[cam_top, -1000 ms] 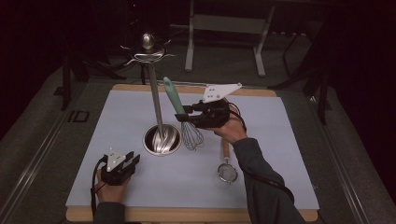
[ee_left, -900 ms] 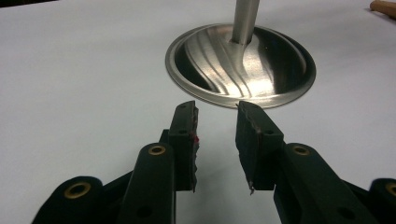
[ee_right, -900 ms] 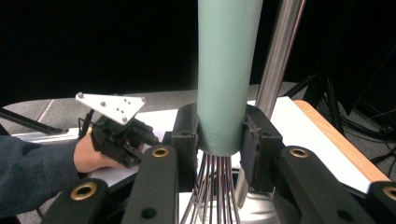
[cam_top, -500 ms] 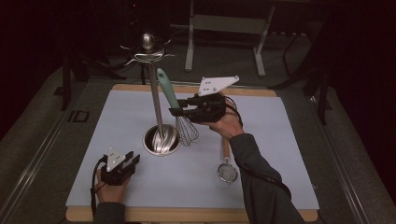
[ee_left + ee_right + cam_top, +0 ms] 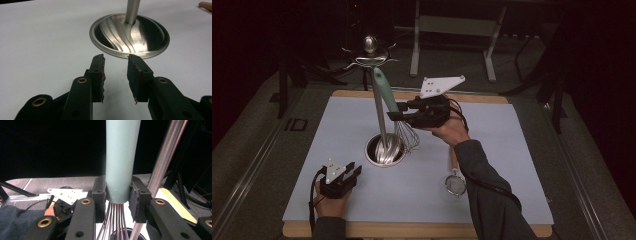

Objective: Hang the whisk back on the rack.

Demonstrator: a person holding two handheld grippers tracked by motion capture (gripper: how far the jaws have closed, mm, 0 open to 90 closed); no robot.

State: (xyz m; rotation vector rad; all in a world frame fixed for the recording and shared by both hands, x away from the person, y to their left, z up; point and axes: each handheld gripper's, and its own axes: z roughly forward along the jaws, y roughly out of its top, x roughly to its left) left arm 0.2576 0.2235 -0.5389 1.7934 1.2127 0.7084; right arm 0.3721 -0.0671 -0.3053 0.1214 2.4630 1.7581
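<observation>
A whisk with a teal handle [image 5: 383, 94] and wire head [image 5: 408, 136] hangs nearly upright beside the pole [image 5: 380, 117] of a steel utensil stand. My right gripper [image 5: 393, 116] is shut on the handle's lower end. In the right gripper view the pads clamp the teal handle [image 5: 121, 160] just above the wires, with the pole [image 5: 163, 160] close on the right. My left gripper [image 5: 353, 171] rests low on the mat at front left, open and holding nothing. In the left gripper view my left gripper [image 5: 115, 65] points at the stand's round base [image 5: 150, 37].
The stand's hooked top [image 5: 370, 51] rises above the whisk handle. A small strainer with a wooden handle [image 5: 456, 184] lies on the pale mat [image 5: 507, 150] to the right of the base. The wooden board's edge [image 5: 412, 230] runs along the front.
My right gripper has lifted the whisk and carried it left toward the pole, turning the handle more upright. The left gripper has stayed put.
</observation>
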